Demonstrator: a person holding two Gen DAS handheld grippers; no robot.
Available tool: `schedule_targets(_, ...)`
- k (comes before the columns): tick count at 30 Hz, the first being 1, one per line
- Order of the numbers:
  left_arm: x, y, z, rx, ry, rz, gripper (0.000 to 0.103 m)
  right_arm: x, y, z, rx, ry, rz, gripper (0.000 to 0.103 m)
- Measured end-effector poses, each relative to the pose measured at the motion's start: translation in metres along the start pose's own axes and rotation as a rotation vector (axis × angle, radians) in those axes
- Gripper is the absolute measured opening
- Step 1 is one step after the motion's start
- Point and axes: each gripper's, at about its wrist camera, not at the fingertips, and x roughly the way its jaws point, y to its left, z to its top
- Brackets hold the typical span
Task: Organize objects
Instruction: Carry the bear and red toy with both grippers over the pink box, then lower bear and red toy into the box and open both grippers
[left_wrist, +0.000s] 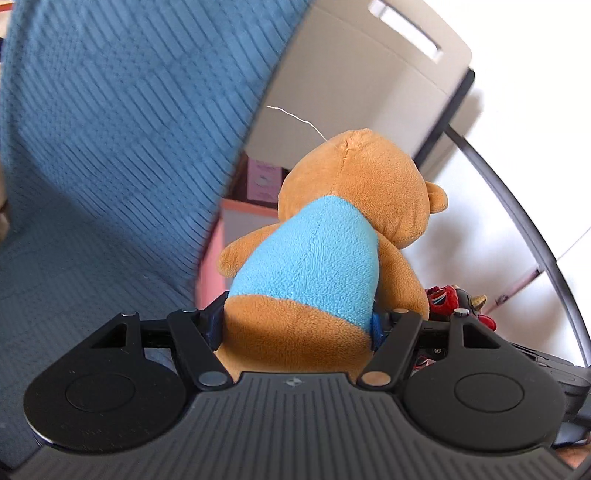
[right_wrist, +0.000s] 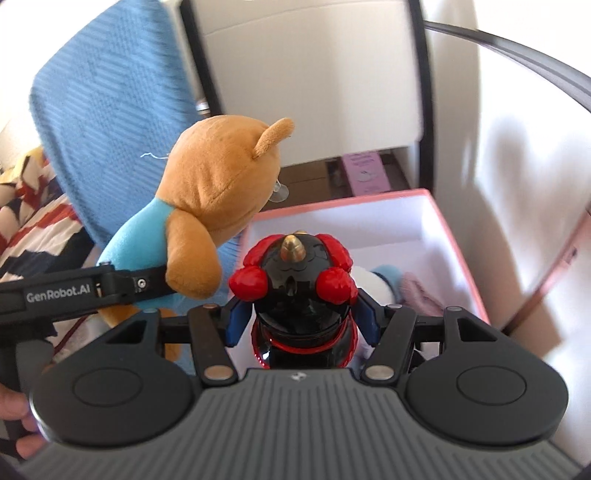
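My left gripper (left_wrist: 297, 325) is shut on a brown teddy bear in a light blue shirt (left_wrist: 314, 254), held by its lower body with its back to the camera. The bear also shows in the right wrist view (right_wrist: 207, 206), at the left of a pink box. My right gripper (right_wrist: 299, 317) is shut on a black and red toy figure with a gold horn (right_wrist: 295, 284), held above the pink box (right_wrist: 461, 266). The figure shows at the right in the left wrist view (left_wrist: 447, 299).
The pink box has white inner walls and holds soft light blue and pink items (right_wrist: 402, 284). A blue ribbed fabric chair back (left_wrist: 110, 147) stands at the left. A white cabinet (right_wrist: 314, 74) and a purple box (right_wrist: 365, 171) lie behind. A patterned cloth (right_wrist: 29, 221) lies at far left.
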Motion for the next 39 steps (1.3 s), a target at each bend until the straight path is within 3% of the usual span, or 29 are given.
schedule_targets(9, 0.050, -0.026, -0.032, 0.058, 0.096, 0.006, 0.074, 0.024, -0.049, -0.031, 0.040, 0.024, -0.110, 0.062)
schedule_targets(21, 0.078, -0.034, -0.060, 0.142, 0.181, 0.032, 0.075, 0.066, -0.076, -0.061, 0.102, 0.104, -0.128, 0.063)
schedule_targets(25, 0.074, -0.034, -0.055, 0.148, 0.193, 0.025, 0.081, 0.066, -0.080, -0.060, 0.107, 0.110, -0.129, 0.066)
schedule_targets(27, 0.070, -0.033, -0.052, 0.146, 0.197, 0.008, 0.081, 0.068, -0.084, -0.053, 0.100, 0.107, -0.152, 0.077)
schedule_targets(39, -0.001, -0.036, -0.017, 0.137, 0.110, -0.029, 0.090, -0.003, -0.059, -0.008, 0.121, 0.010, -0.082, 0.075)
